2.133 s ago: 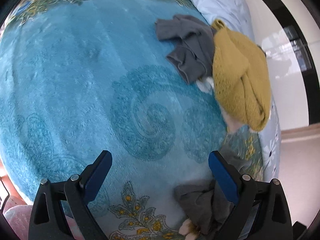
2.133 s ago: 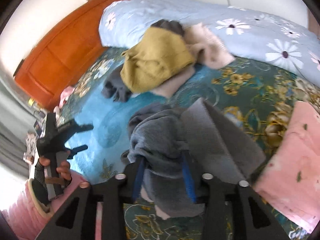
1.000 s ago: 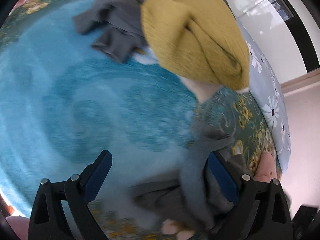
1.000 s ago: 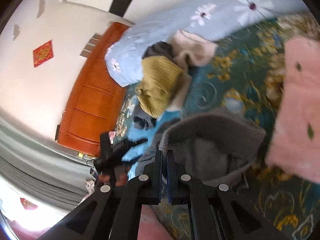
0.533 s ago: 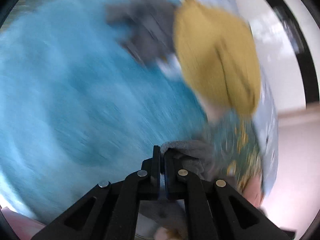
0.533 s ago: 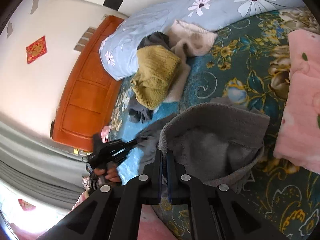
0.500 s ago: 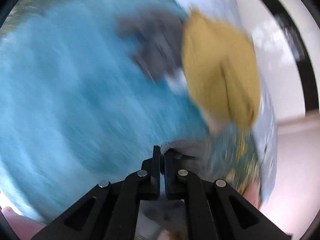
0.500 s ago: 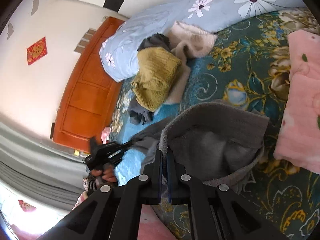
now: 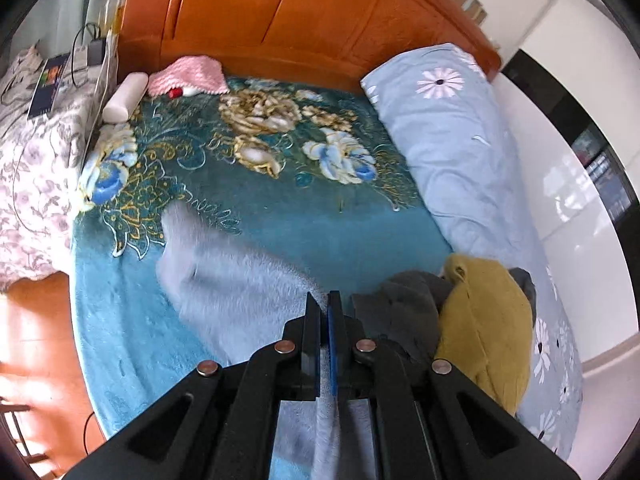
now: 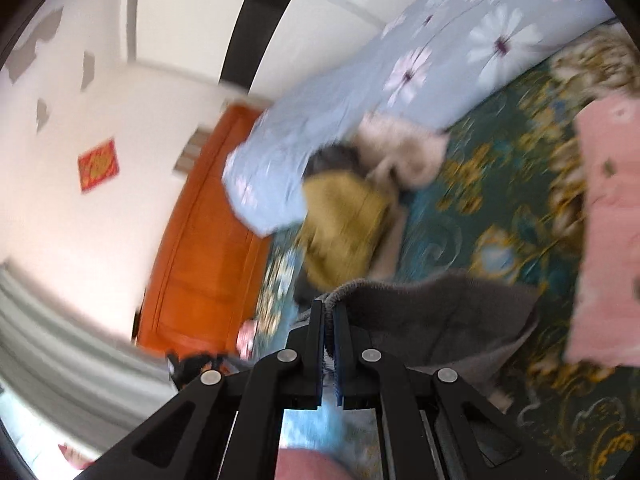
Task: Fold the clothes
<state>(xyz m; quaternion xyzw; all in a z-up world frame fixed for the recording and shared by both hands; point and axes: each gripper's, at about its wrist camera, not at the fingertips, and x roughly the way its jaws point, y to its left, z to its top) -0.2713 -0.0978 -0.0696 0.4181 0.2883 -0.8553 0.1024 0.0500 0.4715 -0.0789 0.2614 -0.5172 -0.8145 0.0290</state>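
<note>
A grey fleece garment is held stretched over the blue floral bedspread. My left gripper is shut on one edge of it. My right gripper is shut on another edge, and the garment hangs to its right in that blurred view. A pile of other clothes lies by the pillow: a mustard knit and a dark grey piece. The mustard knit and a cream garment also show in the right wrist view.
A long light blue daisy pillow lies along the right side of the bed. An orange wooden headboard stands at the far end. A pink knit item lies near it. A pink folded cloth lies at the right.
My left gripper went from open to shut on the grey garment, then swung up toward the headboard. Both grippers have lifted and spread the garment. The right wrist view is now blurred by motion.
</note>
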